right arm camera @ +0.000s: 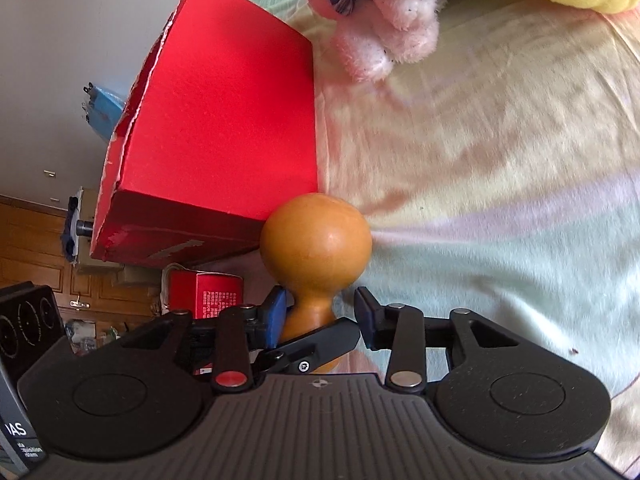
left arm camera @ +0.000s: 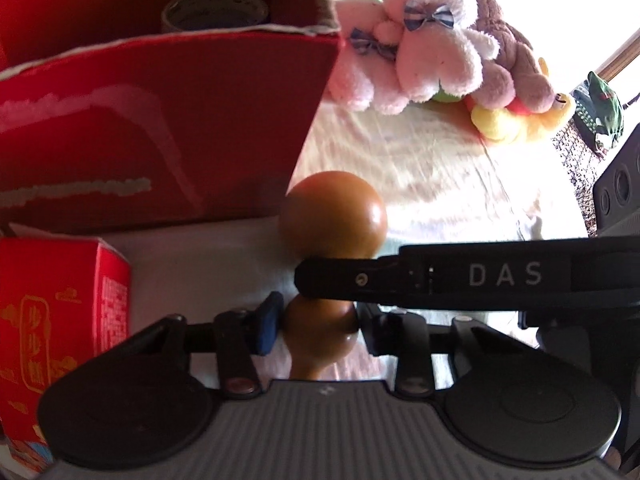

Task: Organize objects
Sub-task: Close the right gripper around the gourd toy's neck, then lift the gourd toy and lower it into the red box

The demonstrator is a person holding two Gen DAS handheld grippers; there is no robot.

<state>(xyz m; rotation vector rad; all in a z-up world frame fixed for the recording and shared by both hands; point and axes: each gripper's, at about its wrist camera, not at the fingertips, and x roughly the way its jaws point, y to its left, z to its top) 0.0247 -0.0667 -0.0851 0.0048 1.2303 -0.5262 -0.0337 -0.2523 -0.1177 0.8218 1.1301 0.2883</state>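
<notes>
Strong daylight floods in from the upper right, blowing out the bedsheet (left arm camera: 440, 168) (nearly white there). The red box (left arm camera: 160, 128) looks smeared with blur, and fisheye bending darkens every corner.

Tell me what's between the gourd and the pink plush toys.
Only bare bedsheet lies between gourd and pink plush toys, clearest in the right wrist view.
</notes>
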